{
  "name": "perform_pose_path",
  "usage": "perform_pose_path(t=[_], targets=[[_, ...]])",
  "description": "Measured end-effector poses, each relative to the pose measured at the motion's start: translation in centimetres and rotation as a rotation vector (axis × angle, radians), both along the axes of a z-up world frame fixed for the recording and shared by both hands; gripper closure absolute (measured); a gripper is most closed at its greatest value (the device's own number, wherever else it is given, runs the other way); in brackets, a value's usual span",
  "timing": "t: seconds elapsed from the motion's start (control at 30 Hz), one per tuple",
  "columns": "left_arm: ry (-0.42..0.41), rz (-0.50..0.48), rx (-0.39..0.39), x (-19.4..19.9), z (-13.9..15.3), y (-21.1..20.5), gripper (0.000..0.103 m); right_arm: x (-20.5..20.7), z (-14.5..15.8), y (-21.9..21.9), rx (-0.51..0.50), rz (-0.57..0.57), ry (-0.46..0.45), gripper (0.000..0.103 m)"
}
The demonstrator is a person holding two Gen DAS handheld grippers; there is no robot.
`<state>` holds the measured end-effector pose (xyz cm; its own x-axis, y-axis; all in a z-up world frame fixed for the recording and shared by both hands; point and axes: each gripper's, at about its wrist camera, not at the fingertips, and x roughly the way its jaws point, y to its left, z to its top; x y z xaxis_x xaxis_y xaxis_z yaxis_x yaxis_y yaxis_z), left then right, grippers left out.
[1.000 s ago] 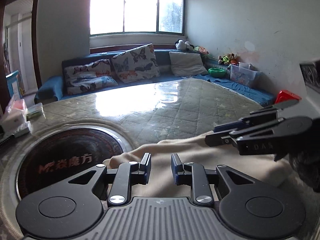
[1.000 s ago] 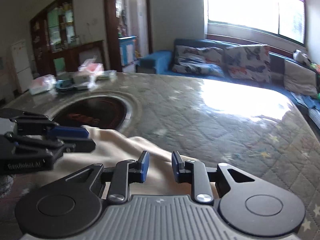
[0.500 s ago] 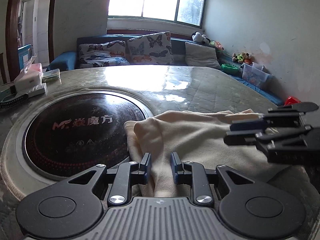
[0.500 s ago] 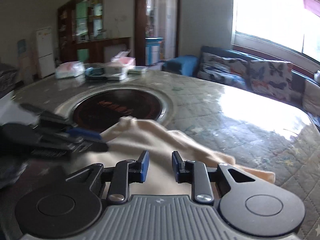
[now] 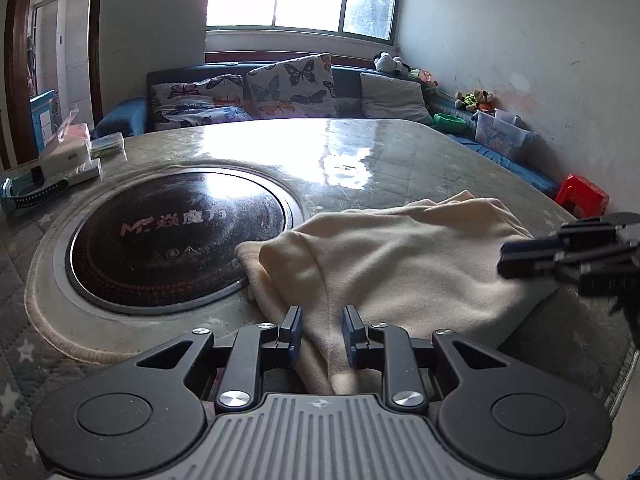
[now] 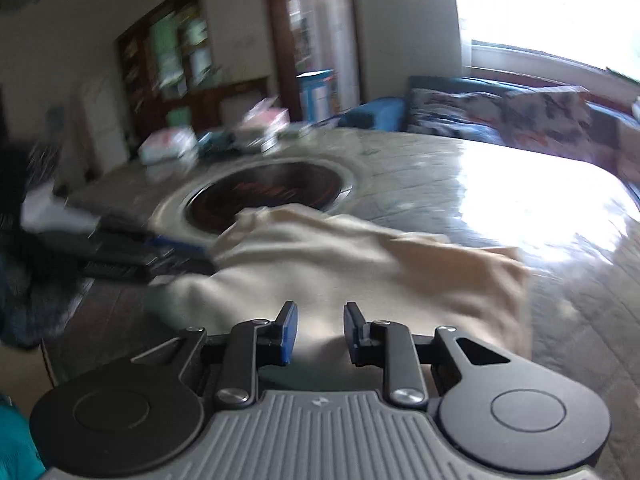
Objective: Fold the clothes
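My left tool (image 5: 320,330) sits low in the middle of its frame, its two fingers apart. My right tool (image 6: 317,330) is low in its own blurry frame, fingers apart too. In the left view it pokes in from the right edge.

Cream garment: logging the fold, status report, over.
Left tool open, straddling a ridge of the cream garment. Right tool open at its near edge. Garment bunched on table, one corner lapping the round cooktop.

The garment (image 5: 400,264) lies on the table (image 5: 400,160) right of the inset hob (image 5: 176,236) (overlapping its rim).
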<state>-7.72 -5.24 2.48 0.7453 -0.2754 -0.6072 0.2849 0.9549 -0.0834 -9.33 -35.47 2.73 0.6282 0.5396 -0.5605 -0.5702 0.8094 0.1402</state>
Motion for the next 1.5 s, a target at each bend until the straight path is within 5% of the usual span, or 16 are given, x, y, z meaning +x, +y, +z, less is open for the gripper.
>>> perform_pose_path(t=[0.23, 0.4, 0.7, 1.23, 1.5], targets=[[-0.032, -0.012, -0.025, 1.5, 1.6, -1.2, 0.079, 3.7, -0.9, -5.1, 0.039, -0.174, 0.078, 0.087], [-0.022, -0.024, -0.041, 4.0, 1.5, -2.7, 0.079, 4.4, 0.0, -5.6, 0.037, -0.184, 0.022, 0.087], [0.048, 0.043, -0.040, 8.2, -0.7, -2.9, 0.077, 8.4, -1.3, -4.9, -0.009, -0.236, 0.078, 0.088], [-0.058, -0.149, -0.012, 0.7, 0.7, -5.2, 0.078, -0.4, -0.2, -3.3, -0.157, -0.055, -0.068, 0.086], [-0.036, -0.180, 0.016, -0.4, -0.8, -5.8, 0.078, -2.1, -0.5, -2.6, -0.228, -0.049, -0.112, 0.086]])
